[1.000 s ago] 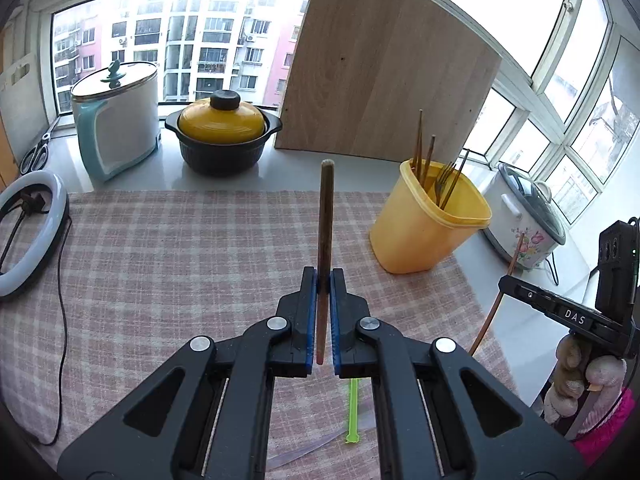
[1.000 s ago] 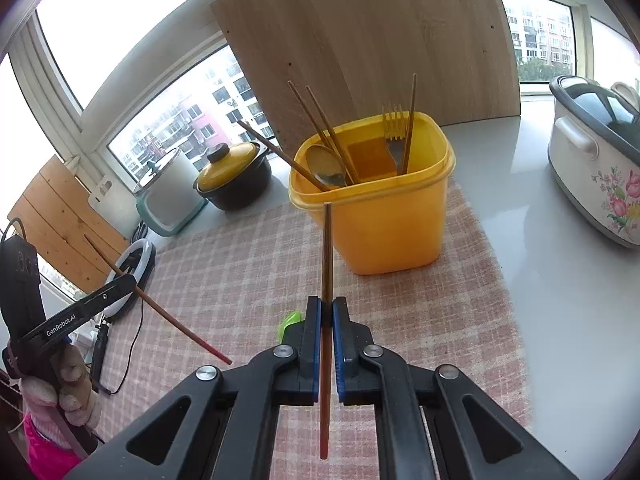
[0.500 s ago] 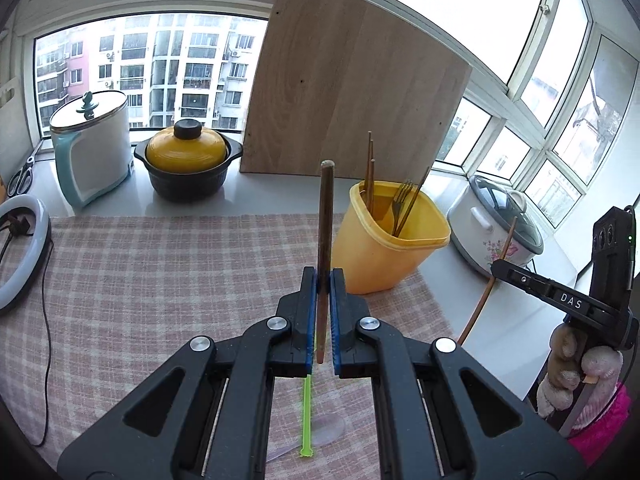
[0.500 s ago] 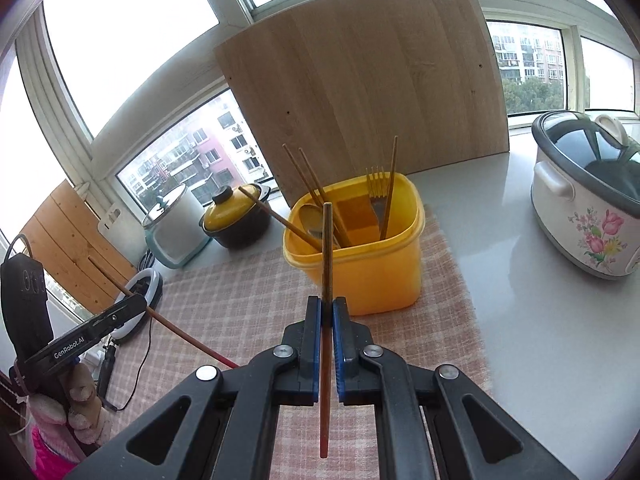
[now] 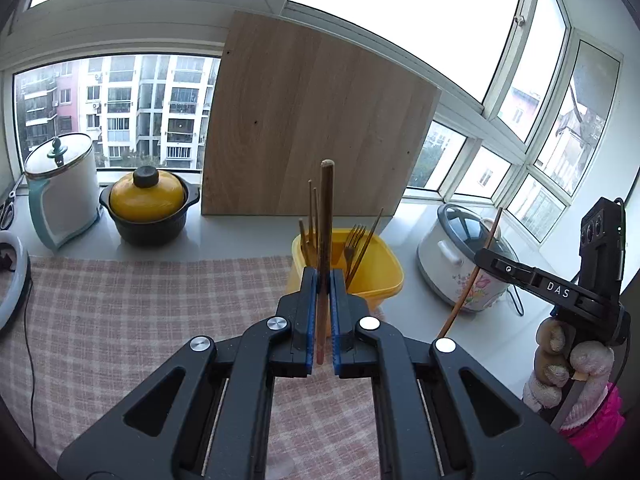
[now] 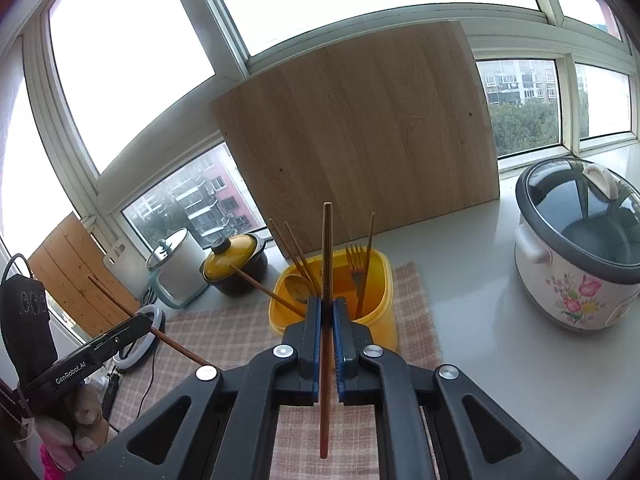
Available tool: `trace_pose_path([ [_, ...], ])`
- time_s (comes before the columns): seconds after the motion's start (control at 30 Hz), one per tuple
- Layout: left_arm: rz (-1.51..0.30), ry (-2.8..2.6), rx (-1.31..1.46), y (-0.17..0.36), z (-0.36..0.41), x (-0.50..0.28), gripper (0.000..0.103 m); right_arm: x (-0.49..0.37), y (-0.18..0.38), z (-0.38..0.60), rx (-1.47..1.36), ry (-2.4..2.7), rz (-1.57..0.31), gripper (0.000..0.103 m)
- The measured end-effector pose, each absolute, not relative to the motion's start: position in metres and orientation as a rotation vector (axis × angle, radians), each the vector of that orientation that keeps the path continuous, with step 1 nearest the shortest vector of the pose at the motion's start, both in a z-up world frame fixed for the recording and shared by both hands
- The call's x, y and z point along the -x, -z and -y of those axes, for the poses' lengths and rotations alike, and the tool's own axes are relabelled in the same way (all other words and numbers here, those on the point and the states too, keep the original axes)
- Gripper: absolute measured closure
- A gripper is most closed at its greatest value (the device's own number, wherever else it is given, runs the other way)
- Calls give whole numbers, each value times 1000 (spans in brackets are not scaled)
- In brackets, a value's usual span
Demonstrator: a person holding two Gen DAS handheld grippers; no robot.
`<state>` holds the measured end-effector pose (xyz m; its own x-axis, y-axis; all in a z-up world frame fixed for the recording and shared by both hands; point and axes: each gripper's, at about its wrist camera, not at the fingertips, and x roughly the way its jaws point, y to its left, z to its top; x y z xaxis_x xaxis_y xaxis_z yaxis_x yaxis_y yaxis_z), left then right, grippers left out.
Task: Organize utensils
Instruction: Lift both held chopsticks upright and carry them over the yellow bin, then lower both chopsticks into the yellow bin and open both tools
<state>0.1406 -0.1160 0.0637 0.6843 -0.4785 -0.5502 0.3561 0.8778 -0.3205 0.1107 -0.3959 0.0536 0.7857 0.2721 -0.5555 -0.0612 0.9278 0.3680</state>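
Observation:
My left gripper is shut on a brown wooden chopstick that stands upright between the blue pads. My right gripper is shut on a second chopstick, also upright. Both are held in the air in front of a yellow utensil bin, seen too in the right wrist view, which holds several chopsticks, a fork and a spoon. The right gripper shows at the right of the left wrist view; the left gripper shows at the left of the right wrist view.
The bin stands on a pink checked cloth on a white counter. A wooden board leans on the window behind it. A rice cooker stands right; a yellow-lidded pot, a white kettle and a ring light left.
Both grippers have risen and tilted up with their chopsticks, and the left one has swung right so the bin sits behind its jaws. The green item on the cloth has left view.

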Motion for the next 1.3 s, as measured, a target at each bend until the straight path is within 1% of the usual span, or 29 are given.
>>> trace_pose_path([
  [0.3,-616,467,218,-79,139,-158,99,-126,-82,416,-338,-193,-556,100],
  [0.67,-564,429,208,-89,156,-176,99,-149,-96,430,-363,-209,-486,100],
  [1.1,-605,407,193,-63,184,-201,99,-180,-90,417,-289,-148,-404,100],
  [1.3,-641,395,192,-47,192,-208,99,-197,-69,408,-274,-138,-434,100],
])
